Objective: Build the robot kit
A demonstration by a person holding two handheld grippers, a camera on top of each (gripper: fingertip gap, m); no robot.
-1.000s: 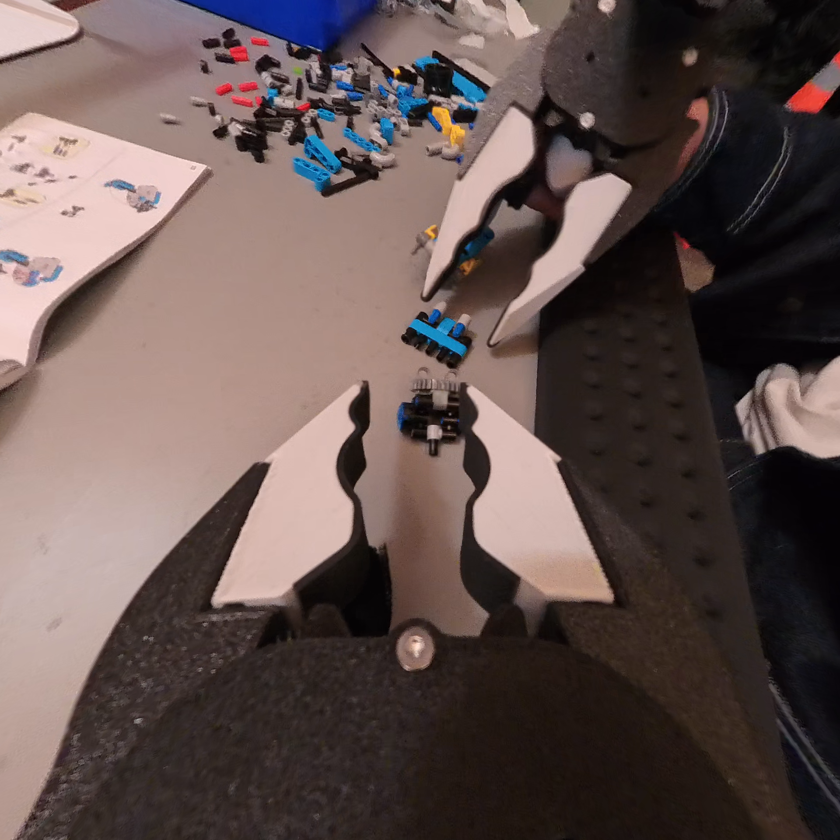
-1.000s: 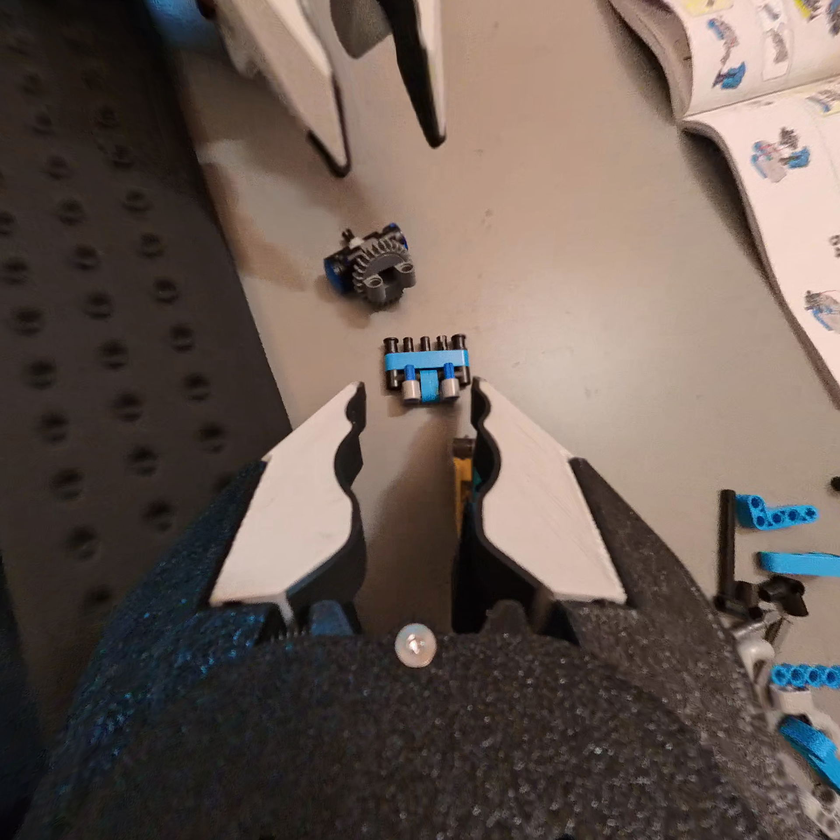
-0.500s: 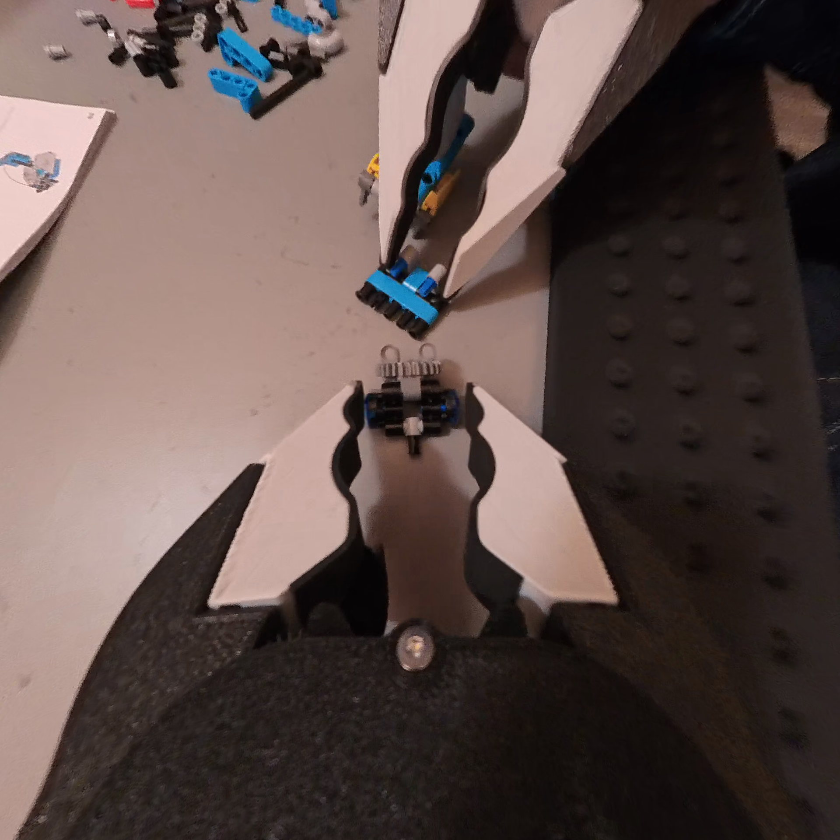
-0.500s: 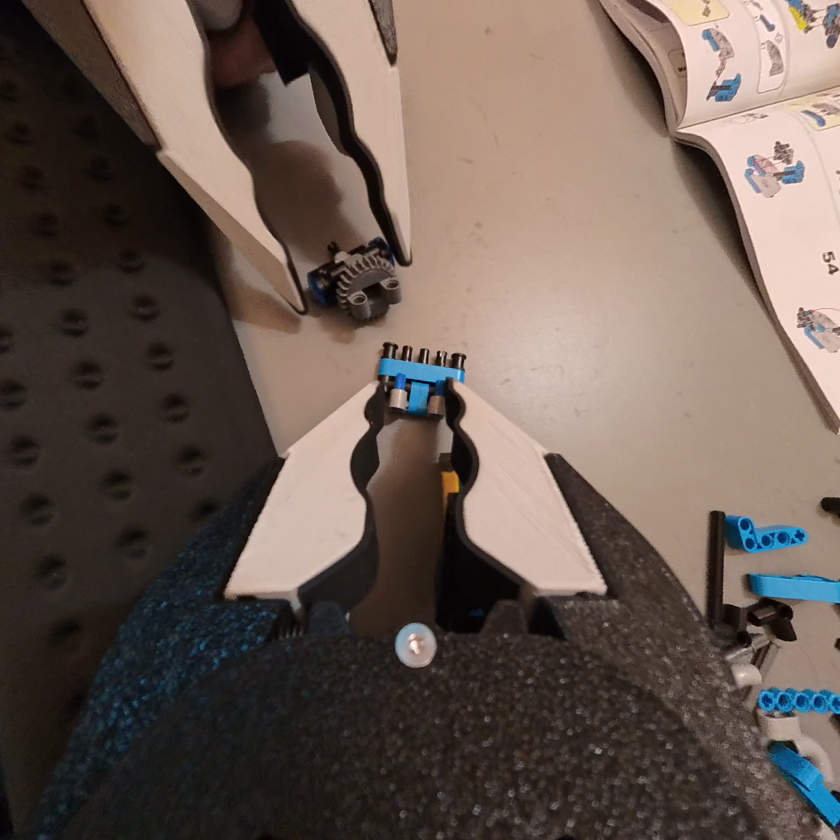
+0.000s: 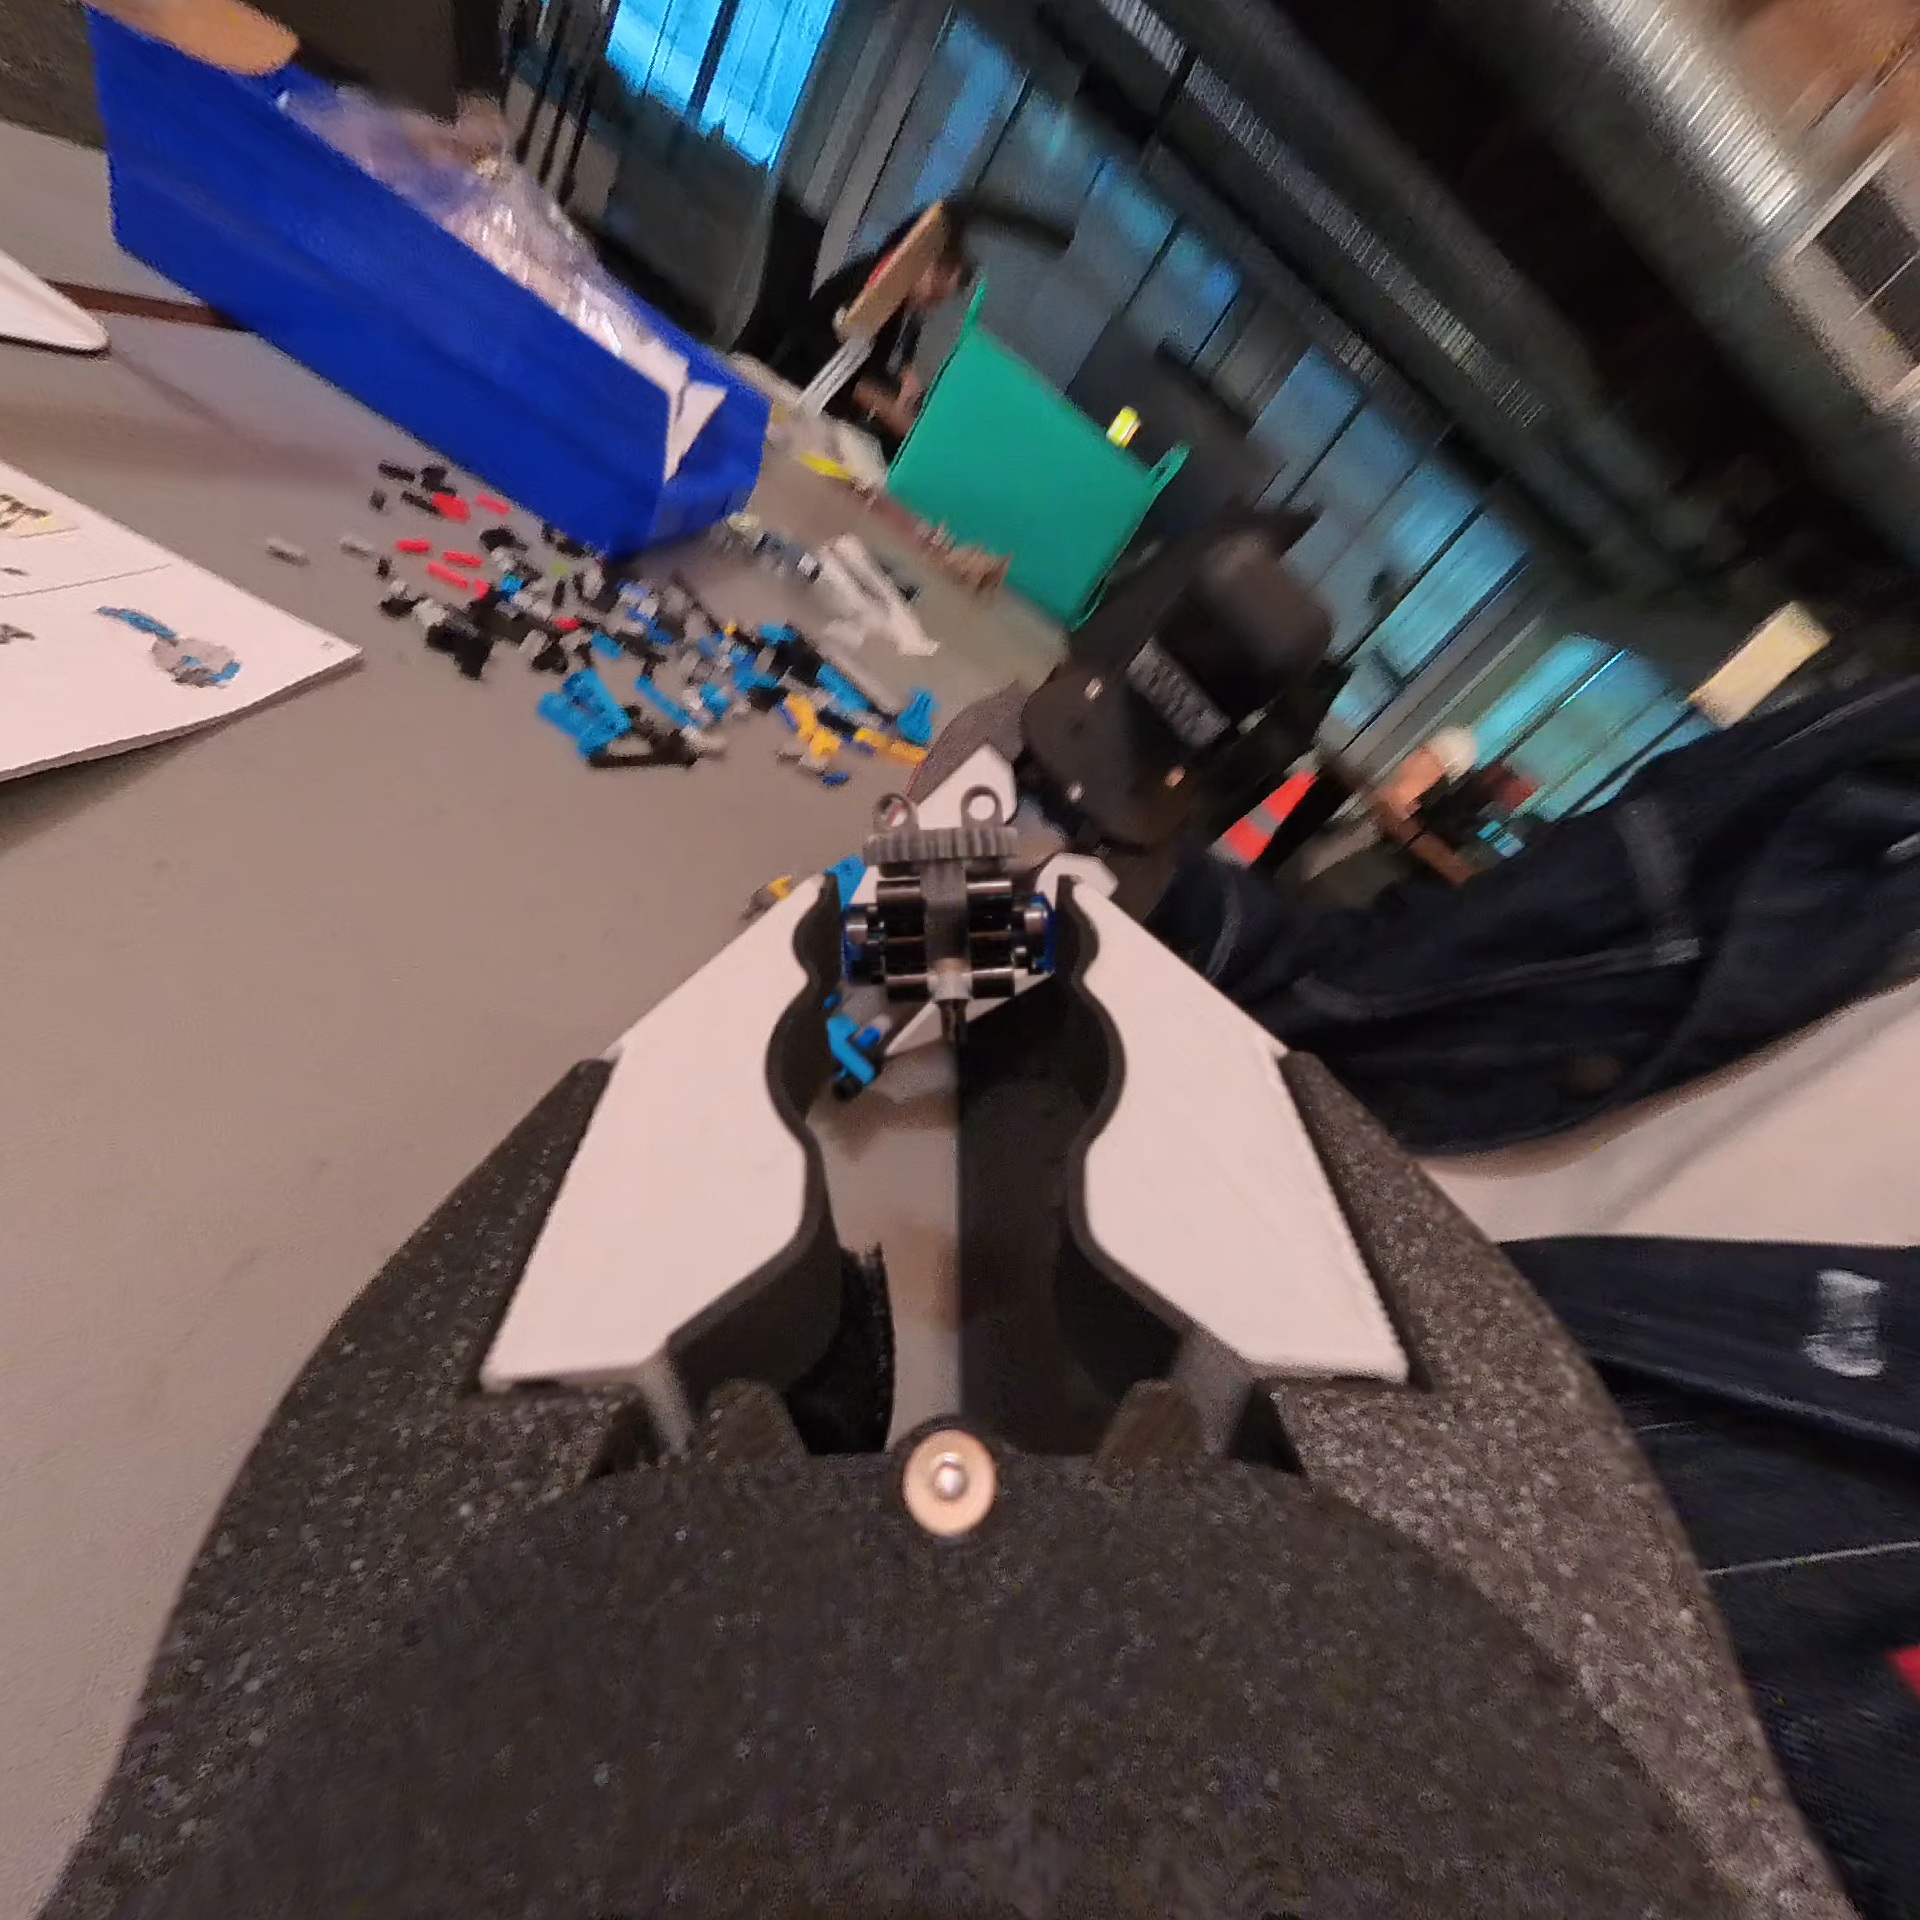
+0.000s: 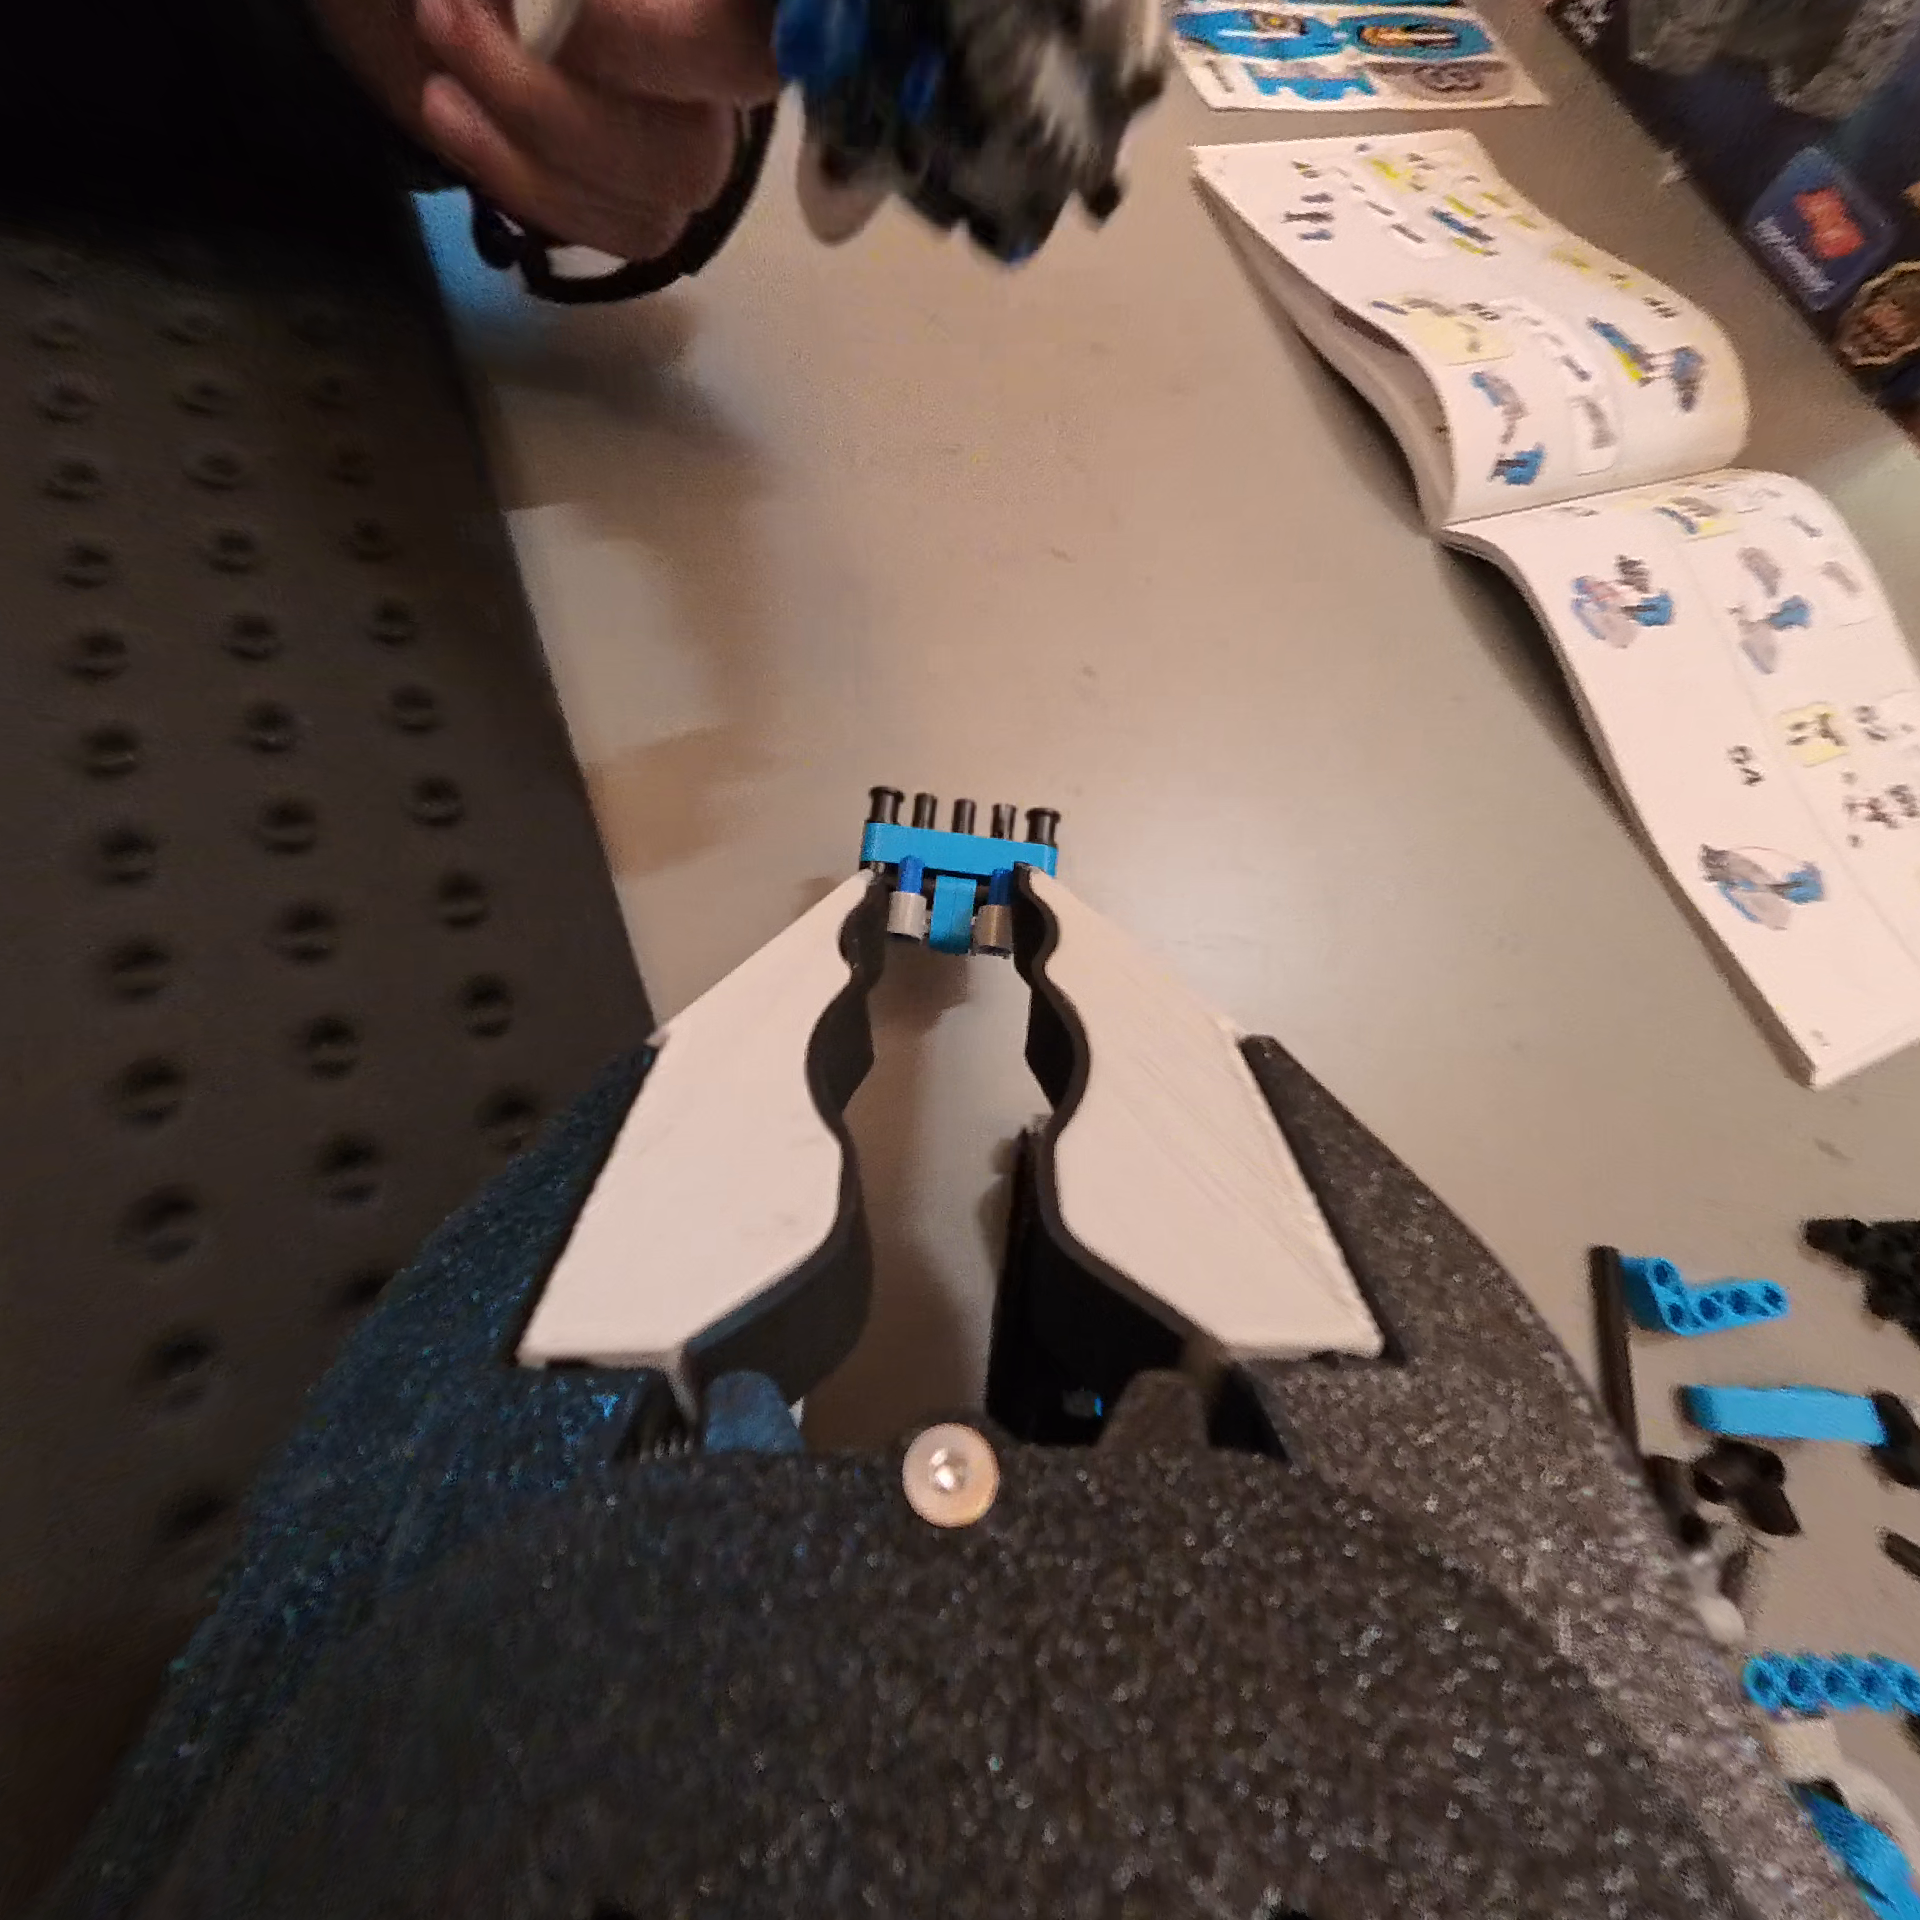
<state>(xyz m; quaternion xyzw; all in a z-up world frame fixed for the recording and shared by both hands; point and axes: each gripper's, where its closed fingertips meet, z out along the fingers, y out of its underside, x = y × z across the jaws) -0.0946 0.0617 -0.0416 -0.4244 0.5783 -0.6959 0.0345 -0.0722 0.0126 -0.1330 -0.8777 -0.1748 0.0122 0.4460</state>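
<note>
My left gripper (image 5: 943, 925) is shut on a small black, grey and blue gear assembly (image 5: 940, 914) and holds it lifted off the grey table (image 5: 312, 935), tilted upward. My right gripper (image 6: 951, 904) is shut on a blue beam piece with several black pins (image 6: 958, 868), held just above the table (image 6: 1195, 675). In the right wrist view the left gripper with its assembly (image 6: 966, 125) is a blurred shape at the top, beside a hand (image 6: 582, 114). In the left wrist view the right gripper (image 5: 1039, 831) shows partly behind the gear assembly.
A pile of loose blue, black and red pieces (image 5: 623, 644) lies in front of a blue box (image 5: 416, 301). An open instruction booklet (image 6: 1662, 582) lies on the right. More blue and black pieces (image 6: 1745, 1403) sit at lower right. A black studded mat (image 6: 229, 727) covers the table's left edge. Tip to tip, the grippers are about 11 centimetres apart.
Both grippers closed on their pieces and lifted them off the table. The left gripper rose and tilted upward, so its view now shows the room behind.
</note>
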